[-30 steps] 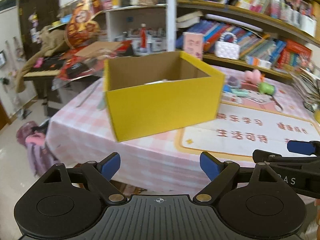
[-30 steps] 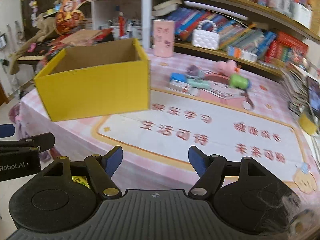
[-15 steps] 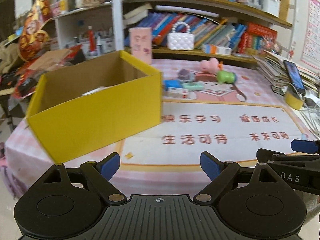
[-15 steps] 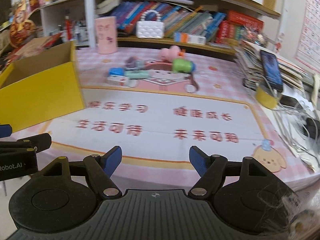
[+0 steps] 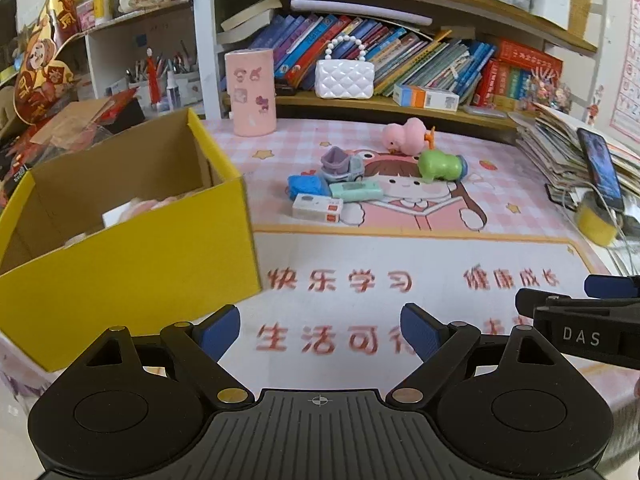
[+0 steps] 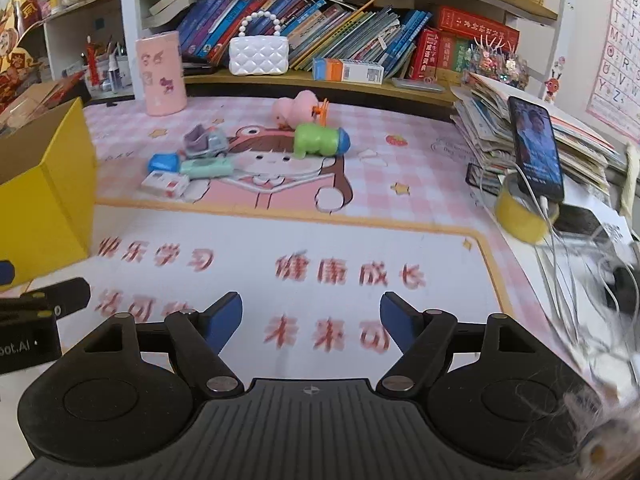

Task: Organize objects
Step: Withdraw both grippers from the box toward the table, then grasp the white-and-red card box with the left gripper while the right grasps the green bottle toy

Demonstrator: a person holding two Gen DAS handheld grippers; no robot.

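Observation:
A yellow cardboard box (image 5: 132,256) stands on the left of the table, with pale things lying inside. Behind the printed mat lies a cluster of small toys: a pink plush (image 5: 404,136), a green toy (image 5: 440,165), a grey toy truck (image 5: 342,166), a blue block (image 5: 306,186), a mint case (image 5: 356,191) and a white packet (image 5: 318,208). My left gripper (image 5: 320,330) hangs open and empty over the mat near the box. My right gripper (image 6: 310,316) is empty over the mat's front, its jaws opening. The toys (image 6: 200,160) lie well beyond both.
A pink cylinder (image 5: 250,92) and a white beaded purse (image 5: 344,76) stand at the back under bookshelves. On the right are a stack of books (image 6: 540,136), a propped phone (image 6: 536,148) on a yellow tape roll (image 6: 520,216), and loose cables (image 6: 580,272).
Both views have swung rightwards from the yellow box across the mat, bringing the toy cluster and the phone into sight. The right jaws have widened a little.

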